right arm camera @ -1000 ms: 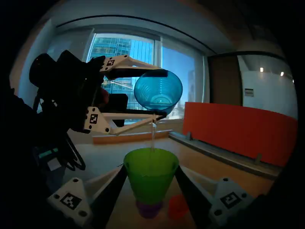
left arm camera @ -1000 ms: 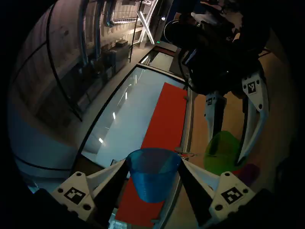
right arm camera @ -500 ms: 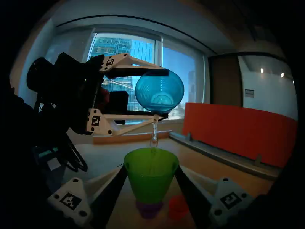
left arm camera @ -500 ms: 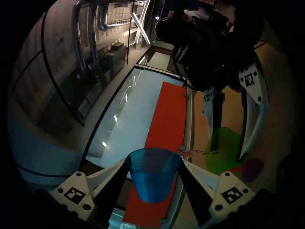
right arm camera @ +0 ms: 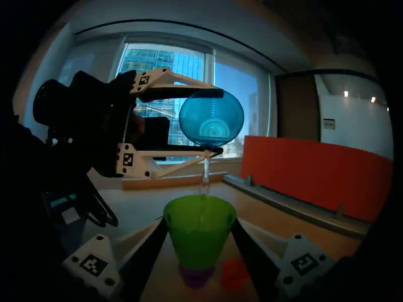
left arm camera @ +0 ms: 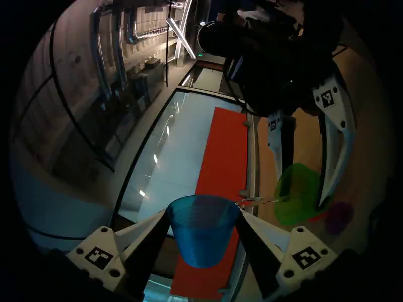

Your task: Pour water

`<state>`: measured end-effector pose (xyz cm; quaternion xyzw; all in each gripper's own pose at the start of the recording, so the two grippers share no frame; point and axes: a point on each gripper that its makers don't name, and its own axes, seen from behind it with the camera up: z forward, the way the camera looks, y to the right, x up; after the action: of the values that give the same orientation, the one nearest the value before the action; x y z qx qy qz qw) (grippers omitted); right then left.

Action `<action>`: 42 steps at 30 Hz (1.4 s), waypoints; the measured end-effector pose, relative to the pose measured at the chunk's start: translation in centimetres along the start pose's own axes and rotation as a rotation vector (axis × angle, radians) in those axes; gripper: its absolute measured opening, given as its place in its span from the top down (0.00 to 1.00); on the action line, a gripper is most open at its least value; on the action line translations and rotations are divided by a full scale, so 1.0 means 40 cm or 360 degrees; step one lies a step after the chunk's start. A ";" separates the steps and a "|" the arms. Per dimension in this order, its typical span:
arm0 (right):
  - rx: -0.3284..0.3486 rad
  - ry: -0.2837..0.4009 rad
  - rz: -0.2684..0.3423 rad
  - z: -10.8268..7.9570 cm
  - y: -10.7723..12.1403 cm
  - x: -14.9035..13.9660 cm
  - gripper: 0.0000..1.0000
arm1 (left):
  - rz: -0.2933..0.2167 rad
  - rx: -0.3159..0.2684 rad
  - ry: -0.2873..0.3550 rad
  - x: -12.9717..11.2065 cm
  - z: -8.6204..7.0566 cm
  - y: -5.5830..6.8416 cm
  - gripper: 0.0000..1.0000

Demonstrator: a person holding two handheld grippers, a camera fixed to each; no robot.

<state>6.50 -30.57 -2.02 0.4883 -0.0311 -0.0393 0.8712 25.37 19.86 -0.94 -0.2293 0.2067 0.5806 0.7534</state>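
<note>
Water: a thin stream of water point(right arm camera: 204, 173) runs from the lip of the blue cup point(right arm camera: 211, 119) down into the green cup point(right arm camera: 200, 229).
Blue cup: tipped over on its side, high above the bench point(right arm camera: 282, 216), right over the green cup. Its open mouth shows in the right gripper view.
Green cup: upright and low down, its open top under the stream.
Left gripper point(left arm camera: 203, 216): its fingers are clamped on the blue cup, one on each side.
Right gripper point(right arm camera: 200, 221): its fingers press on both sides of the green cup.
Purple thing point(right arm camera: 196, 276): right below the green cup's bottom. It may be another cup, but it is too dim to tell.
Small orange thing point(right arm camera: 232, 272): on the bench, just beside the purple thing.
Bench: pale wood, running away under both cups.
Orange panel point(right arm camera: 317, 173): stands along the bench on the right in the right gripper view.
Window point(right arm camera: 166, 75): behind the blue cup, with tall buildings and blue sky outside.
</note>
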 end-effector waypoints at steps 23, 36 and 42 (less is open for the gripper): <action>0.0000 0.0005 -0.0011 -0.003 -0.002 0.007 0.10 | 0.0145 -0.0010 0.0005 0.014 -0.006 0.015 0.13; -0.0007 0.0011 -0.0018 -0.007 -0.002 0.012 0.10 | 0.0257 0.0003 0.0003 0.026 -0.015 0.004 0.12; -0.0011 0.0016 -0.0018 -0.007 0.000 0.017 0.10 | 0.0314 0.0007 0.0000 0.030 -0.020 -0.006 0.12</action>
<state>7.19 -30.40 -2.17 0.4856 -0.0237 -0.0419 0.8729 25.87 20.26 -2.26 -0.2061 0.2295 0.6516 0.6930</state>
